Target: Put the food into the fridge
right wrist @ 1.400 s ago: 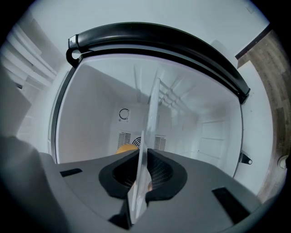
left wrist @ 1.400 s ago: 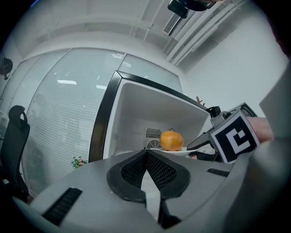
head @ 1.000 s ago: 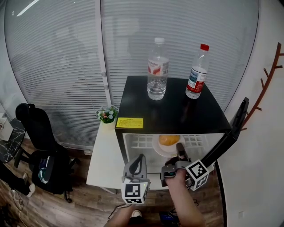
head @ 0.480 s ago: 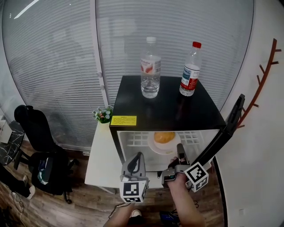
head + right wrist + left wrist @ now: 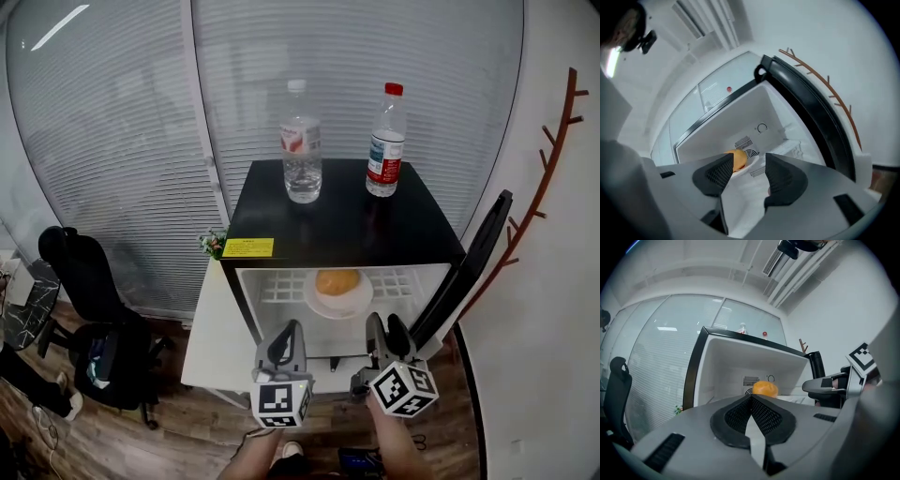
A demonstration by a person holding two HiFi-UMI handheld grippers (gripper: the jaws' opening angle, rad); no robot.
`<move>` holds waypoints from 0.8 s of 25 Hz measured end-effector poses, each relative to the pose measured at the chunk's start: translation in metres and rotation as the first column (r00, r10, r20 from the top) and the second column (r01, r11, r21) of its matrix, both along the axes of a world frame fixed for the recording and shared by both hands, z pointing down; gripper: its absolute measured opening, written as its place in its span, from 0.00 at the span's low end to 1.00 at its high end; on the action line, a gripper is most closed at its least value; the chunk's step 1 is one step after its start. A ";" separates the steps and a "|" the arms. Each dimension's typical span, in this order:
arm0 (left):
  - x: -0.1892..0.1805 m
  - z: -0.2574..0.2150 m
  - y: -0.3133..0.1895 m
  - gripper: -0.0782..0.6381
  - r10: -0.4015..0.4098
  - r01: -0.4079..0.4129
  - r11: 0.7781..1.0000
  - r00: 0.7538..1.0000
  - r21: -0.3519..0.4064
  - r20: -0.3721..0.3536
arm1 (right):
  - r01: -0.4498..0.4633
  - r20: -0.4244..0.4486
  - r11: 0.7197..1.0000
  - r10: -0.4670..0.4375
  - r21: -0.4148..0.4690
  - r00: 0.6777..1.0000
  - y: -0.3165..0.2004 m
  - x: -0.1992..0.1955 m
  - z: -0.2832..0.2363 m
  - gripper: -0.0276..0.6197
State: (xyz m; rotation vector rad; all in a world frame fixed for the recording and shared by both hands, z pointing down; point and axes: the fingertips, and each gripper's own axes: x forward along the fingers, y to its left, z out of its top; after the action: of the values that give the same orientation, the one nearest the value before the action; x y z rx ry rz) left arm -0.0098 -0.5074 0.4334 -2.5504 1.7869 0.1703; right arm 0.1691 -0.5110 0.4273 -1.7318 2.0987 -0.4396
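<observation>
Small black fridge with white interior (image 5: 347, 220): door (image 5: 469, 272) swung open on its right side. The food, a round orange bun (image 5: 337, 281), is already in the fridge, on a white round plate (image 5: 317, 300) on the white wire shelf (image 5: 281, 286), roughly mid-shelf.

Left gripper (image 5: 287, 339): in front of the fridge opening, left half, outside the cabinet. Jaws together, pads meeting, nothing between them; its own view (image 5: 751, 401) looks over the closed tips at the bun (image 5: 765, 388).

Right gripper (image 5: 386, 330): in front of the opening, right half, also outside. Jaws wide apart and empty (image 5: 749, 161); the bun (image 5: 737, 159) sits beyond the gap, well clear of the pads.

On top of the fridge: clear plastic water bottle with white cap (image 5: 302, 155) towards the back left, clear bottle with red cap (image 5: 384, 141) towards the back right, both upright, apart from each other. Yellow rectangular label (image 5: 247, 247) on the top's front-left corner.

Left of the fridge: white table (image 5: 216, 337) touching its side, small potted plant (image 5: 214, 243) at the table's far end. Black office chair (image 5: 84, 281) further left. Brown branch-shaped wall rack (image 5: 544, 187) to the right of the fridge.
</observation>
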 end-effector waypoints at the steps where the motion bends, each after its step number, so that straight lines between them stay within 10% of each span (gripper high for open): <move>1: 0.001 -0.001 0.002 0.15 -0.001 0.001 1.000 1.000 0.004 0.006 | 0.002 -0.073 1.000 0.000 0.017 0.997 0.003 -0.002 -0.003 0.37; 7: 0.004 -0.001 0.018 0.15 -0.023 0.023 1.000 0.999 0.008 0.048 | 0.048 -0.462 0.991 0.015 0.124 0.887 0.022 -0.021 -0.019 0.37; 20: 0.005 -0.001 0.034 0.15 -0.049 0.047 0.999 0.996 0.018 0.071 | 0.052 -0.532 0.995 0.000 0.083 0.847 0.028 -0.023 -0.006 0.11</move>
State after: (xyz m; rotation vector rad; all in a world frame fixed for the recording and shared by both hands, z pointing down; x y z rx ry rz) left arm -0.0049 -0.4730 0.4324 -2.4664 1.8112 0.0911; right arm 0.1458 -0.4828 0.4215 -1.9303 2.4624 0.1650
